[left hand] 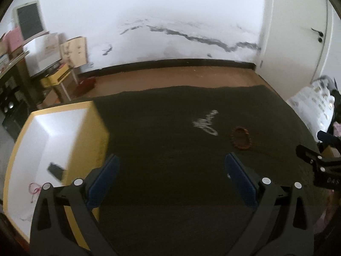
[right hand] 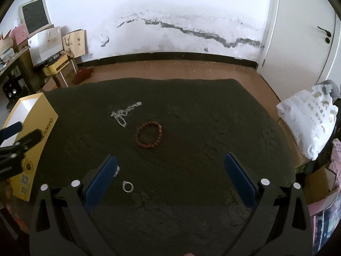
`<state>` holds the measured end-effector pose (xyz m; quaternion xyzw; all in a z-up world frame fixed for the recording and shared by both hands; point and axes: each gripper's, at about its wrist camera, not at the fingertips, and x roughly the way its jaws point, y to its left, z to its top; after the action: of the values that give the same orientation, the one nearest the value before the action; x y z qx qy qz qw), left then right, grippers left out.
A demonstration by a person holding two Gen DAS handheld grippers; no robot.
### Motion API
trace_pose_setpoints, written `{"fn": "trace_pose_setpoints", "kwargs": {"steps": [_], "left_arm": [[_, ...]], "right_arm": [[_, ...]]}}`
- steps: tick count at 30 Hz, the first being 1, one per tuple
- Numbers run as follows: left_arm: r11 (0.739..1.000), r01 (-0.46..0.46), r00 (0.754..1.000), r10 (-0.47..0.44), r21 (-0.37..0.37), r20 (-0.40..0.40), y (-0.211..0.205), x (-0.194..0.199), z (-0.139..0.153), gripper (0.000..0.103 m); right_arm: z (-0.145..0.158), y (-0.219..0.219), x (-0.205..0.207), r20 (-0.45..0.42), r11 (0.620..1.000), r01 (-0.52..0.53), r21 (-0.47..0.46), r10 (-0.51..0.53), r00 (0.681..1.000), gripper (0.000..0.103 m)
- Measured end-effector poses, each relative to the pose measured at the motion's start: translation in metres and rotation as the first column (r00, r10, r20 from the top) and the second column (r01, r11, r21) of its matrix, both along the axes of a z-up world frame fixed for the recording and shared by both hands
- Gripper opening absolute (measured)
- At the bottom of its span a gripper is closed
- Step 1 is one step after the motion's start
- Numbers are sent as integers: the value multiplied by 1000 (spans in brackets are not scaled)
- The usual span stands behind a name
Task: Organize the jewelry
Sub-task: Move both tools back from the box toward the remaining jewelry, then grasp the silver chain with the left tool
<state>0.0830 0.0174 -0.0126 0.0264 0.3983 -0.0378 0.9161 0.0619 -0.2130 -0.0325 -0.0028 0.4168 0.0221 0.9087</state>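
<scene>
Holding both grippers spread, empty: right gripper point(right hand: 170, 177) over dark cloth point(right hand: 191, 111), ring point(right hand: 127, 186) by its left finger, bead bracelet point(right hand: 148, 136) and silver chain point(right hand: 124, 113) ahead; left gripper point(left hand: 171, 178) beside yellow box point(left hand: 42, 149), contents blurry.

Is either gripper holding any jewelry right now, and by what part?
Nothing is held. The left gripper and right gripper are both open; the bead bracelet lies on the mat.

Your left wrist view is motion-blurred: the silver chain point(left hand: 205, 122) smears into streaks, and the small red item point(left hand: 34, 188) in the yellow box point(left hand: 89, 128) is unreadable. In your right view, the claw's left finger point(right hand: 100, 181) hides part of a small silver piece point(right hand: 116, 171).
</scene>
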Motion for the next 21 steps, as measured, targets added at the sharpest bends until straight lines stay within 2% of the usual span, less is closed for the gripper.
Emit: {"fn": "trace_pose_setpoints", "kwargs": {"steps": [9,19,21], "left_arm": [[997,57,998,-55,51,-43,-48,25,-27,97],[992,72,990,-59,101,-130,-60,67,-79,97],[994,67,984,-52,86,-169,-56,76,-94,97]], "right_arm": [[-6,-22,2,-5,1000,-15,18,15,1000,97],[-5,-39,9,-15,999,-6,53,7,1000,97],[-3,-42,10,-11,998,-5,59,5,1000,97]]}}
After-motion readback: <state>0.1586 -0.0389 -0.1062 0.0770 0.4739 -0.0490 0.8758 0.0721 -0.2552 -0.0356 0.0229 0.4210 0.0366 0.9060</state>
